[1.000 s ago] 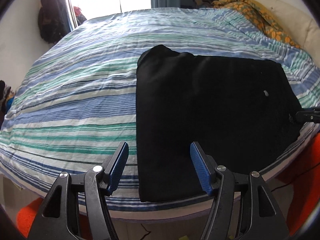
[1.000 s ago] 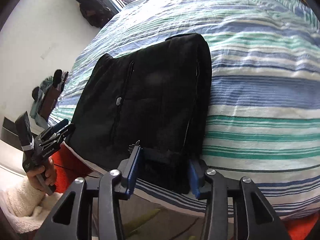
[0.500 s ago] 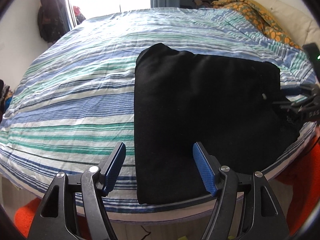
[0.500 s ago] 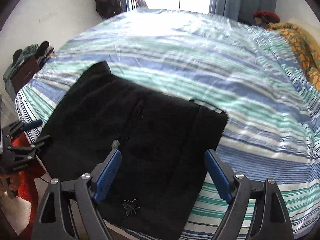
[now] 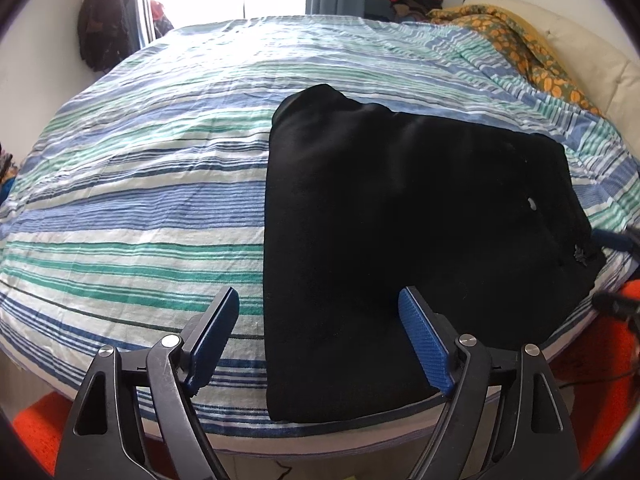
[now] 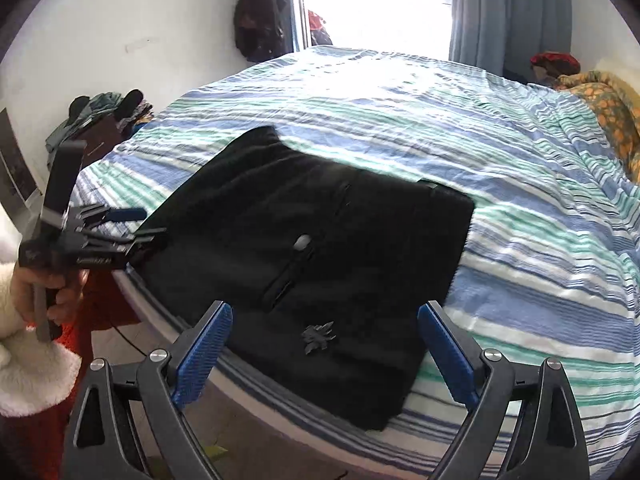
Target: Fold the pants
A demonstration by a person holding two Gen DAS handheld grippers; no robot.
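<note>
Both tools are released and hold nothing — the left tool [image 5: 320, 332] and the right tool [image 6: 324, 344] hover before the folded black pants [image 5: 400, 220], flat on the bed [image 5: 140, 200] near its edge.

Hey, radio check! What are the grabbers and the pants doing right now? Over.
Left hand-held gripper open, empty. Right hand-held gripper open, empty. Black folded fabric pants flat on striped bedsheet, near bed edge. Nothing in the way.
</note>
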